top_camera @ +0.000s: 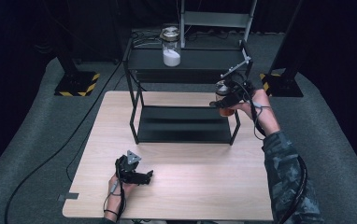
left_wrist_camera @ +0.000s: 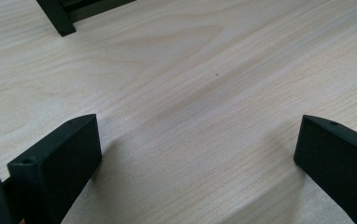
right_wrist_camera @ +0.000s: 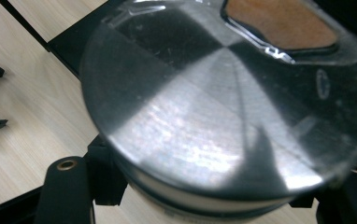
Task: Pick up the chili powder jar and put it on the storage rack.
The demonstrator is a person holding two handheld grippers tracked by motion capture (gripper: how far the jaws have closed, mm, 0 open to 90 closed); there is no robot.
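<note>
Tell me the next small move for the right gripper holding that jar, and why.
Probably lift a little higher, then carry toward the rack's top shelf: the right gripper is shut on the orange-filled jar beside the rack, below the shelf where the white-filled jar stands.

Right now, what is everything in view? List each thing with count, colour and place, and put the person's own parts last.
Table: one, light wood, centre.
Shelf rack: one, black, two-tier, back of table.
White-powder jar: one, clear glass with metal lid, on the rack's top tier.
Brown-filled jar: one, metal lid, clamped in the right gripper beside the rack's right end.
Floor stands: two, black with yellow stripes.
Left gripper: black, jaws open, resting on table.
Right gripper: black, shut on the jar.
Sleeve: one, camouflage, right.
</note>
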